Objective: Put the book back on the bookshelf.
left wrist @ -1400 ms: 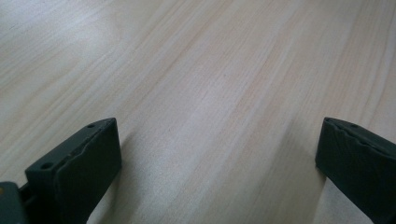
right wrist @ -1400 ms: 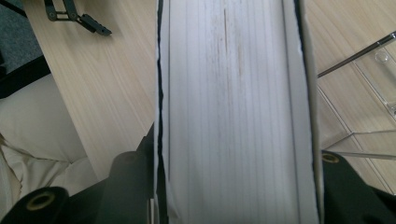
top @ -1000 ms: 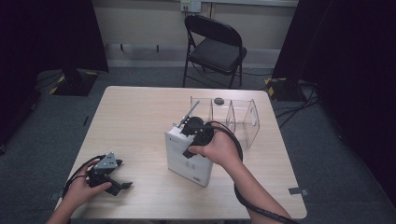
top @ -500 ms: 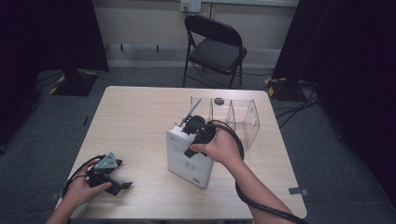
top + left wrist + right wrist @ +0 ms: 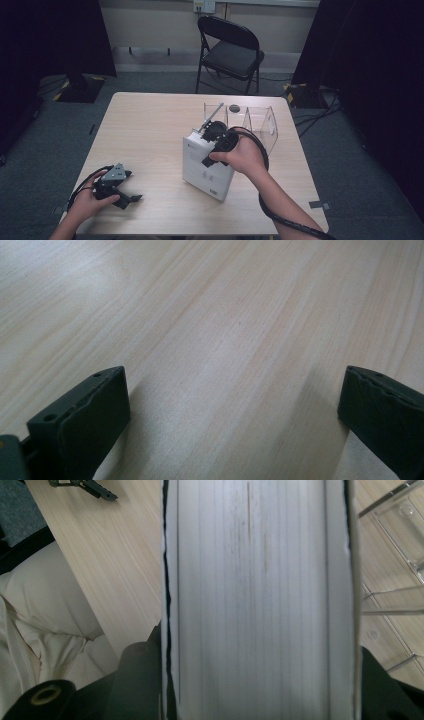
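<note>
A thick white book (image 5: 207, 170) stands upright on the wooden table (image 5: 150, 125), right of centre. My right gripper (image 5: 212, 142) reaches down over its top edge. In the right gripper view the book's page edge (image 5: 260, 580) runs between the jaws, which press on both covers; the right gripper (image 5: 262, 685) has just been closing and is shut on the book. My left gripper (image 5: 131, 186) lies on the table at the near left, held by a hand. Its jaws stand wide apart over bare wood in the left gripper view, so the left gripper (image 5: 230, 410) is open.
A clear plastic divider rack (image 5: 250, 120) stands just behind the book, with a small dark round thing (image 5: 234, 107) at its far side. A black folding chair (image 5: 227, 50) is beyond the table. Dark curtains hang at both sides.
The right hand has shifted only slightly on top of the book. The left hand and its gripper have stayed in place.
</note>
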Motion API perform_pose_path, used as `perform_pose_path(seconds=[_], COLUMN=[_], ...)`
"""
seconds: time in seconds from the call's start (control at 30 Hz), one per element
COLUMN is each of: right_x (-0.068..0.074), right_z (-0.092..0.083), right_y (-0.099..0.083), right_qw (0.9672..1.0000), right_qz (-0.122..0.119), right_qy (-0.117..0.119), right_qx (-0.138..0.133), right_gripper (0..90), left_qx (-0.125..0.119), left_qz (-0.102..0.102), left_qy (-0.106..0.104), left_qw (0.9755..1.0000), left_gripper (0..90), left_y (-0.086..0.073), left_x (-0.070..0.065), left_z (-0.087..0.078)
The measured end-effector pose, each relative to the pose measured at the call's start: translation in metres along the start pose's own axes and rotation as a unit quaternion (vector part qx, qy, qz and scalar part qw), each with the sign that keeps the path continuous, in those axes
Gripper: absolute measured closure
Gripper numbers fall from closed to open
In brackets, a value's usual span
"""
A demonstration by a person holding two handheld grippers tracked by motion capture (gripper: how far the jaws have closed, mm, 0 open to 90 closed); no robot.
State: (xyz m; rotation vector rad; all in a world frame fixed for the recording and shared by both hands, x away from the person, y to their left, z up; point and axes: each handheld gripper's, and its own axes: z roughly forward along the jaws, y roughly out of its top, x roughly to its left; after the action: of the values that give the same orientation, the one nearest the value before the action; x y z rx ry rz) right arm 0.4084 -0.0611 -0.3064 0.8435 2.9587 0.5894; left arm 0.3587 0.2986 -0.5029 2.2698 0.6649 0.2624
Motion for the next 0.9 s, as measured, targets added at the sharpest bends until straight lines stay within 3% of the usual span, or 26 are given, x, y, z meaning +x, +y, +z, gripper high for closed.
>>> perform_pose_path(seconds=[0.9], right_x=[-0.019], right_z=[-0.033], right_y=[-0.044], right_qw=[0.9986], right_qz=[0.051], right_qy=[-0.009], right_qx=[0.003], right_gripper=[52.1], left_qx=[-0.001], left_qz=[0.006], left_qy=[0.004], left_qw=[1.0000], left_gripper=[0.0], left_y=[0.001], left_x=[0.001], left_z=[0.001])
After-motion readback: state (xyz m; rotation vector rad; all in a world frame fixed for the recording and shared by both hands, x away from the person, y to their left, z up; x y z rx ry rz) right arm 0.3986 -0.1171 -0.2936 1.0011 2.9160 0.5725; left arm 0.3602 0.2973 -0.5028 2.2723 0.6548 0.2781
